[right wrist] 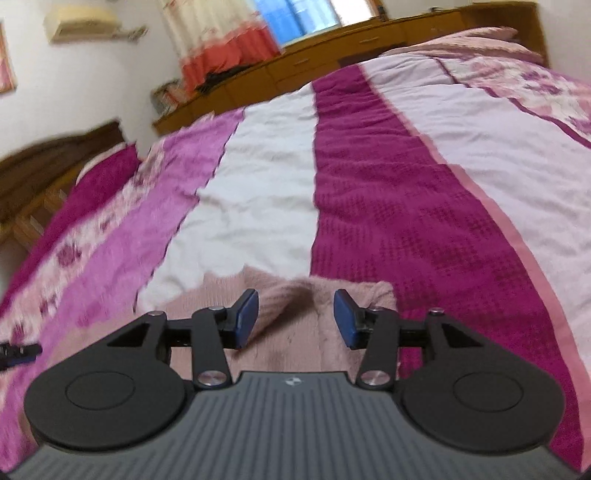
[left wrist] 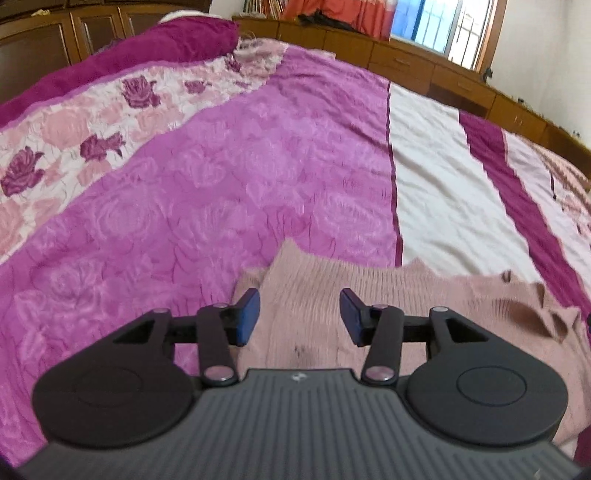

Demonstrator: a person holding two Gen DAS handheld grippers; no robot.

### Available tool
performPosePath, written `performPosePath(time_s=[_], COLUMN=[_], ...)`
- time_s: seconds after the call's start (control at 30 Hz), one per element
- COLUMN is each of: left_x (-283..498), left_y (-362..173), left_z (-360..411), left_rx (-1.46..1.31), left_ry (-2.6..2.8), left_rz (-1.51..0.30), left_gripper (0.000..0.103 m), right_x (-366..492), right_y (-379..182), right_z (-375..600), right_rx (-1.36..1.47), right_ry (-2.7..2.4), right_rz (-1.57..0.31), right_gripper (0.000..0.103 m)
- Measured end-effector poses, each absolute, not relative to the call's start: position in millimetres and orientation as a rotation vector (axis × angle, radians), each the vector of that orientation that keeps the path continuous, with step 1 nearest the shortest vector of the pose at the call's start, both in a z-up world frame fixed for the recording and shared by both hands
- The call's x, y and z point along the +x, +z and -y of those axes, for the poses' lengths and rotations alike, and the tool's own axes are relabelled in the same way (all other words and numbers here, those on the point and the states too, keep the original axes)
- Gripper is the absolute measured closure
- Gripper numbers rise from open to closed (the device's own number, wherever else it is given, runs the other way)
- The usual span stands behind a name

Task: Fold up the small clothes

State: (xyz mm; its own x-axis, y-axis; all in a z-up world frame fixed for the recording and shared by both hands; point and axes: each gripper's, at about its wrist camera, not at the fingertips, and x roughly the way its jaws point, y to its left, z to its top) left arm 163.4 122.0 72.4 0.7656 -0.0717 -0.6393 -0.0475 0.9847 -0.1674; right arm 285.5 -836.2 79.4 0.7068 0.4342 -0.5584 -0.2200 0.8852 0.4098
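On a wide bed covered by a quilted bedspread (left wrist: pixel 221 192) in magenta, pale pink and white stripes with rose prints, a dusty-pink ribbed knit garment (left wrist: pixel 317 295) lies spread near the close edge. Over it, the left gripper (left wrist: pixel 299 317) points downward with its blue-padded fingers (left wrist: pixel 248 316) parted about halfway; the knit shows in the gap beneath, but neither pad presses on it. The right gripper (right wrist: pixel 295 319) stands the same way above the garment's other end (right wrist: pixel 284 295), where the knit crosses from a white stripe to a deep magenta one; its jaws are apart and grip nothing. Beyond the bed runs a brown wooden cabinet row (left wrist: pixel 406 62) under a window (left wrist: pixel 436 26).
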Motion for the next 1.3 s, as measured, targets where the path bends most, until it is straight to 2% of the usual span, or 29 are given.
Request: performPosePath(time_s=[0.17, 0.4, 0.63, 0.73, 0.77, 0.83, 0.9, 1.0, 1.1, 1.2, 1.23, 1.3], left_x=[163, 161, 160, 159, 159, 160, 160, 160, 161, 161, 161, 161], left_y=[55, 40, 32, 32, 32, 31, 31, 31, 30, 29, 29, 30], left_z=[-114, -101, -90, -89, -90, -90, -90, -90, -88, -86, -86, -86], left_rx=[-0.154, -0.107, -0.051, -0.055, -0.058, -0.055, -0.049, -0.049, -0.043, -0.031, -0.028, -0.027], left_ry=[-0.016, 0.022, 0.046, 0.044, 0.043, 0.038, 0.035, 0.036, 0.041, 0.045, 0.045, 0.043], left_rz=[-0.740, -0.750, -0.741, -0.745, -0.746, -0.747, -0.748, -0.748, -0.747, -0.747, -0.748, -0.750], left_gripper=[0.054, 0.054, 0.054, 0.054, 0.054, 0.054, 0.054, 0.054, 0.053, 0.053, 0.053, 0.053], right_x=[291, 296, 304, 318, 322, 328, 334, 341, 354, 375, 379, 383], right_y=[74, 101, 103, 92, 88, 81, 78, 83, 88, 95, 97, 101], right_z=[811, 799, 752, 736, 733, 730, 729, 726, 725, 741, 748, 761], right_rx=[0.219, 0.203, -0.052, -0.138, -0.158, -0.190, -0.193, -0.235, -0.266, -0.133, -0.074, 0.025], right_ry=[0.482, 0.421, 0.417, 0.394, 0.383, 0.359, 0.356, 0.339, 0.248, 0.158, 0.148, 0.119], right_rz=[-0.817, -0.743, -0.699, -0.770, -0.793, -0.836, -0.873, -0.871, -0.833, -0.812, -0.810, -0.817], right_gripper=[0.050, 0.050, 0.050, 0.050, 0.052, 0.066, 0.090, 0.092, 0.091, 0.088, 0.083, 0.051])
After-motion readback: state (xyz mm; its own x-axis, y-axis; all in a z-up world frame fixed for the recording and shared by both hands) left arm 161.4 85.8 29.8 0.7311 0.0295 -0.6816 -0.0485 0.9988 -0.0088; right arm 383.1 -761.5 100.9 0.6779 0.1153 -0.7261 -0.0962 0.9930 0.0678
